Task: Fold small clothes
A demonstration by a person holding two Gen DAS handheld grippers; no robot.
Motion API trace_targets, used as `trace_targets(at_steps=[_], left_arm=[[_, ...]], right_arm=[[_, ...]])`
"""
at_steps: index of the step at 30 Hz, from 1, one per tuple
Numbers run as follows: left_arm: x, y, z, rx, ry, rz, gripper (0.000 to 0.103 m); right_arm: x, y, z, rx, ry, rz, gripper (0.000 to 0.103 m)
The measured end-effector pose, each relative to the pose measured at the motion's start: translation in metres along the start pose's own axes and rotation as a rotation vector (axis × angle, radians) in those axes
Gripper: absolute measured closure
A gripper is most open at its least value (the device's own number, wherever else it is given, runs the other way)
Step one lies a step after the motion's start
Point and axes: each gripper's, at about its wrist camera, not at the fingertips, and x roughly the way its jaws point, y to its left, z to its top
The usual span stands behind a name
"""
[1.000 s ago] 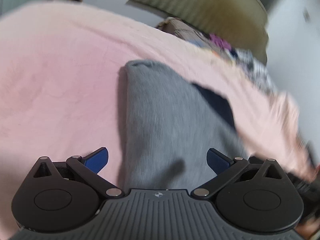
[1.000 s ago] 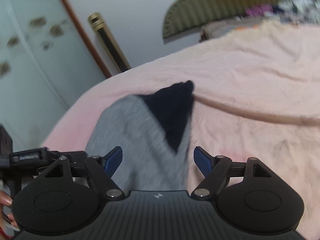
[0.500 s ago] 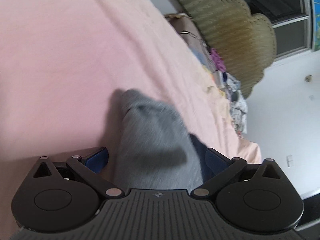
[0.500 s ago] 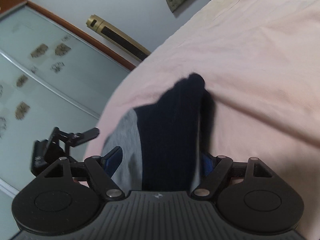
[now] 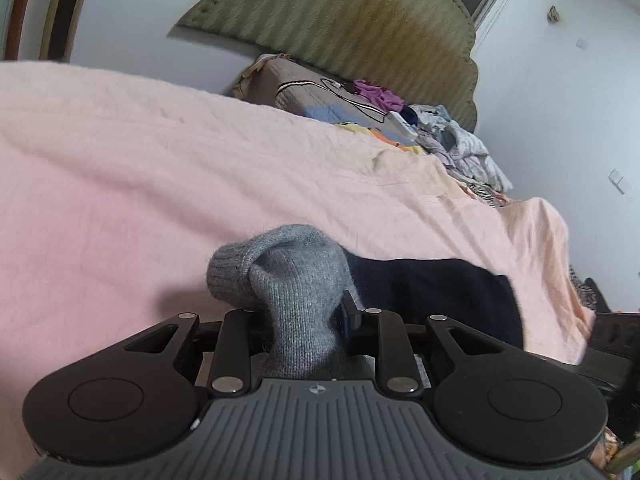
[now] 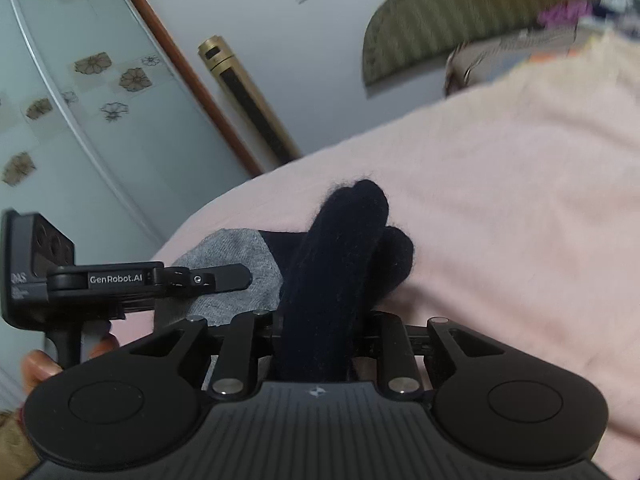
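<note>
Jaws that stood wide apart over the cloth half a second ago are now drawn in on both tools. From the left wrist camera, the left gripper (image 5: 308,316) has its fingers pinched on the grey end of the sock (image 5: 296,280), a soft ribbed knit that bunches into a rounded hump above the jaws, while its dark navy part lies flat to the right on the pink blanket (image 5: 160,184). That blanket is fuzzy and lightly creased, spread over a bed with a padded, scalloped olive headboard (image 5: 360,28); a heap of mixed clothes (image 5: 452,140) lies near the headboard against a white wall. From the right wrist camera, the right gripper (image 6: 320,324) has closed on the navy end of the sock (image 6: 340,256), which stands up between the fingers in two fuzzy rounded lobes, where earlier it lay looser. The grey part trails left toward the left gripper (image 6: 224,280), seen side-on just above it. Behind are a frosted glass door with flower patterns (image 6: 80,100) and a brass-coloured tube (image 6: 248,100) leaning on the wall.
</note>
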Motion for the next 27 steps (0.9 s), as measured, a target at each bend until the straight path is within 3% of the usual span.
trace_targets(at_steps=[2, 3, 5, 6, 7, 8, 10, 13, 17, 20, 22, 27], left_arm=[[0.013, -0.006, 0.0, 0.027, 0.01, 0.059, 0.074], [0.02, -0.009, -0.001, 0.034, 0.026, 0.109, 0.067], [0.017, -0.01, -0.005, 0.038, 0.014, 0.207, 0.045], [0.01, -0.012, -0.009, 0.046, -0.018, 0.251, 0.028], [0.0, -0.013, -0.012, 0.055, -0.056, 0.275, 0.016], [-0.013, -0.015, -0.017, 0.068, -0.104, 0.302, 0.013], [-0.037, -0.018, -0.026, 0.087, -0.17, 0.363, 0.011], [-0.063, -0.027, -0.037, 0.113, -0.179, 0.457, 0.007], [-0.09, -0.029, -0.054, 0.107, -0.169, 0.532, 0.001], [-0.116, -0.012, -0.066, 0.068, -0.152, 0.583, 0.001], [-0.142, 0.005, -0.07, 0.051, -0.153, 0.635, 0.001], [-0.225, 0.058, -0.069, 0.074, -0.181, 0.859, 0.0]], right_arm=[[0.007, -0.003, 0.003, 0.009, 0.022, -0.05, 0.08], [0.014, -0.007, 0.003, 0.034, 0.055, -0.072, 0.077], [0.02, -0.016, 0.001, 0.075, 0.107, -0.117, 0.056], [0.016, -0.017, 0.0, 0.085, 0.101, -0.155, 0.034], [0.008, -0.014, 0.0, 0.08, 0.072, -0.185, 0.025], [-0.005, -0.01, -0.001, 0.057, 0.027, -0.208, 0.025], [-0.028, 0.0, -0.004, -0.002, -0.031, -0.26, 0.025], [-0.06, 0.03, -0.015, -0.127, -0.075, -0.307, 0.025], [-0.068, 0.071, -0.05, -0.321, 0.019, -0.282, 0.022], [-0.048, 0.085, -0.075, -0.429, 0.105, -0.416, 0.018], [-0.043, 0.082, -0.083, -0.442, 0.116, -0.497, 0.018], [-0.07, 0.08, -0.083, -0.297, 0.051, -0.439, 0.018]])
